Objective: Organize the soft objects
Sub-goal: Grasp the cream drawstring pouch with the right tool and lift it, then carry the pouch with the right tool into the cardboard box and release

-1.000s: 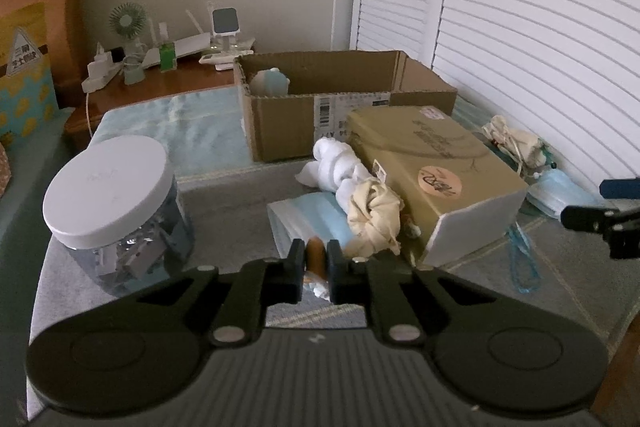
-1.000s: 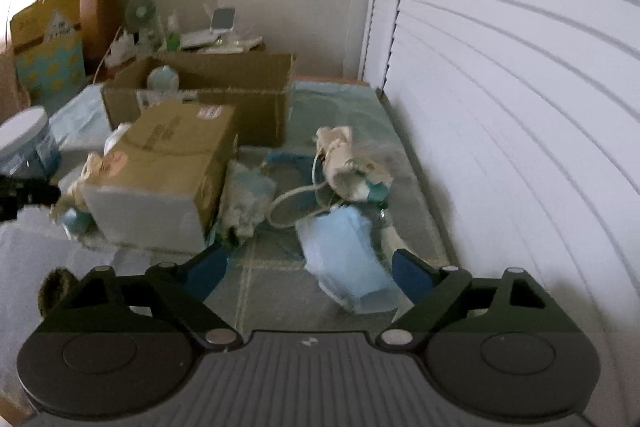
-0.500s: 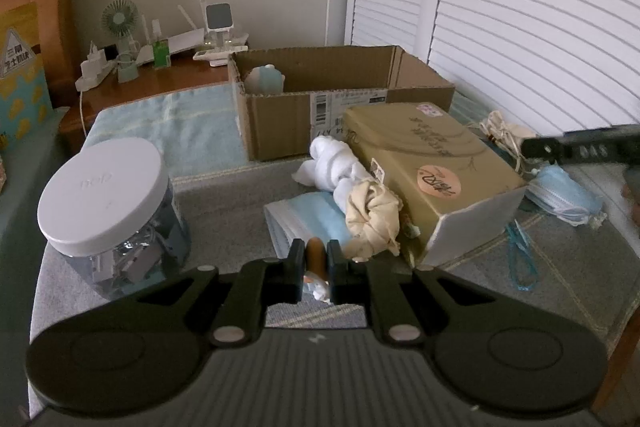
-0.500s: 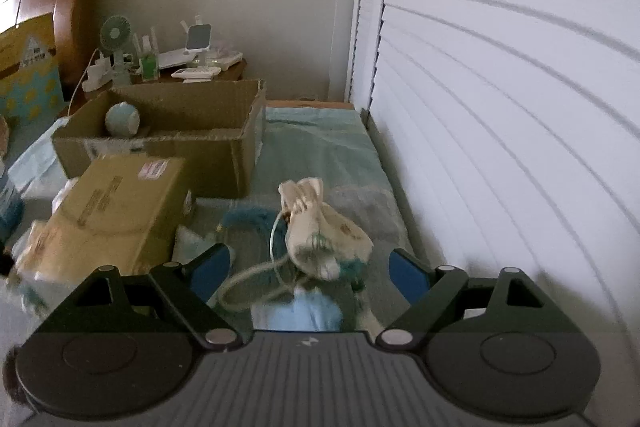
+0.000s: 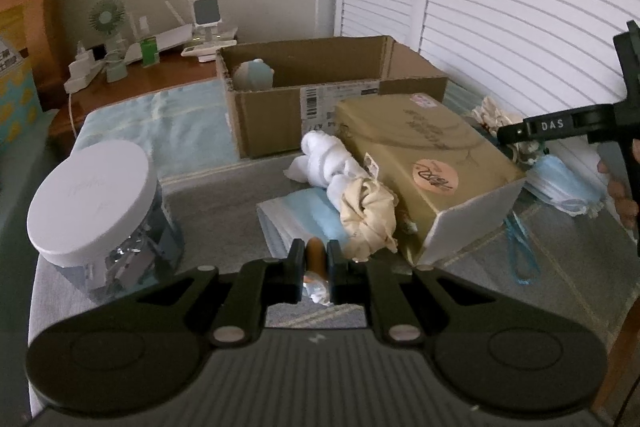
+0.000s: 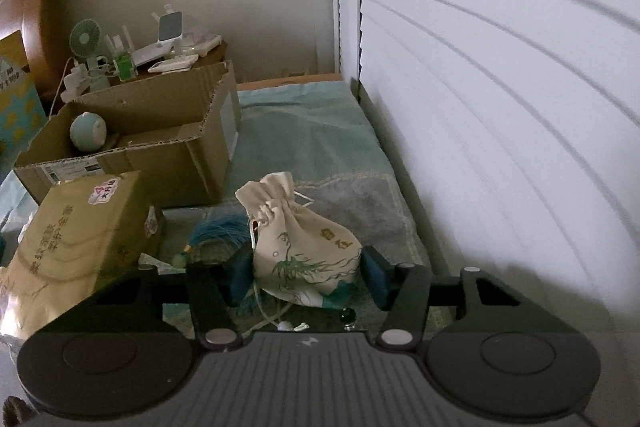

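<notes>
Soft objects lie scattered over the bed's grey blanket, and you have only a small blue plush in the open cardboard box at the back so far.

Starting at your left: the white-lidded jar sits untouched beside your left gripper. That gripper has not budged over the last second; it is clenched tight on a small brown item whose identity you cannot make out from here. Just ahead of it are a flat blue mask pack, a cream scrunchie and a white rolled cloth, all leaning against the closed tan box.

Farther right lie more blue face masks and a blue loop of cord.

At the right, your right gripper has travelled past those masks, which a second ago filled its view, and now straddles the cream drawstring pouch near the shuttered doors. Its jaws, wide a moment ago, are closing with the pouch between them; the blue pads seem to be just meeting the fabric. By my reading, the pouch is your next pick, and the cardboard box to its left is the likely destination.
</notes>
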`<action>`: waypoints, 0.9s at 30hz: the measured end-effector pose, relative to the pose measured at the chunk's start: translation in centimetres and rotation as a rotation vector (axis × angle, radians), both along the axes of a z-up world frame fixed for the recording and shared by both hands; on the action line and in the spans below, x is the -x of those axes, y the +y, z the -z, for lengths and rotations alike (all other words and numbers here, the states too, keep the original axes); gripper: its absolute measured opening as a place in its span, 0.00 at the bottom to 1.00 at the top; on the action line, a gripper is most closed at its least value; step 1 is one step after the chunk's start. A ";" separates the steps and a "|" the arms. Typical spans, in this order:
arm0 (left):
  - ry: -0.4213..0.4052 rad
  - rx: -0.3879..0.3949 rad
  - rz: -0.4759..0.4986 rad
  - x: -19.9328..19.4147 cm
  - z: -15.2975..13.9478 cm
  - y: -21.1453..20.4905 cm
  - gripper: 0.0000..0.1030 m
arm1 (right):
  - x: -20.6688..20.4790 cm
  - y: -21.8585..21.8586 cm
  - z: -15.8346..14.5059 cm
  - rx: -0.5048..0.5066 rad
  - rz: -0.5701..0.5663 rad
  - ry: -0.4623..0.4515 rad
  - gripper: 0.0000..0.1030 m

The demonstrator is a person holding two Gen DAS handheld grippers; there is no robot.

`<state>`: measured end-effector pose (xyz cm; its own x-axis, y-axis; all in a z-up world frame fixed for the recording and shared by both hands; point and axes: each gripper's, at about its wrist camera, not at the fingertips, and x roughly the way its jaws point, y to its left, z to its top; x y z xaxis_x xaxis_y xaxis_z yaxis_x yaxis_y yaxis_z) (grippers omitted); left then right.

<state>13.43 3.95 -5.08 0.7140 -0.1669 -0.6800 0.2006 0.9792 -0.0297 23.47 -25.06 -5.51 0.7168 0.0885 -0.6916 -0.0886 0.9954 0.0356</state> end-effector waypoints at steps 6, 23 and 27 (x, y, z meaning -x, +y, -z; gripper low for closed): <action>0.004 -0.001 0.056 0.4 -1.1 0.2 0.09 | 1.7 0.7 -1.7 0.041 -0.024 -0.047 0.56; -0.008 -0.021 0.198 2.6 -5.8 1.7 0.09 | 5.8 2.8 -8.5 0.095 -0.115 -0.179 0.55; -0.004 -0.015 0.196 3.0 -5.7 1.8 0.09 | 6.6 3.2 -9.2 0.098 -0.126 -0.195 0.55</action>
<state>10.39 5.77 0.61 0.6710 -0.2930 -0.6811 0.3880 0.9216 -0.0143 16.91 -21.85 3.69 0.8252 0.1249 -0.5509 -0.2076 0.9741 -0.0902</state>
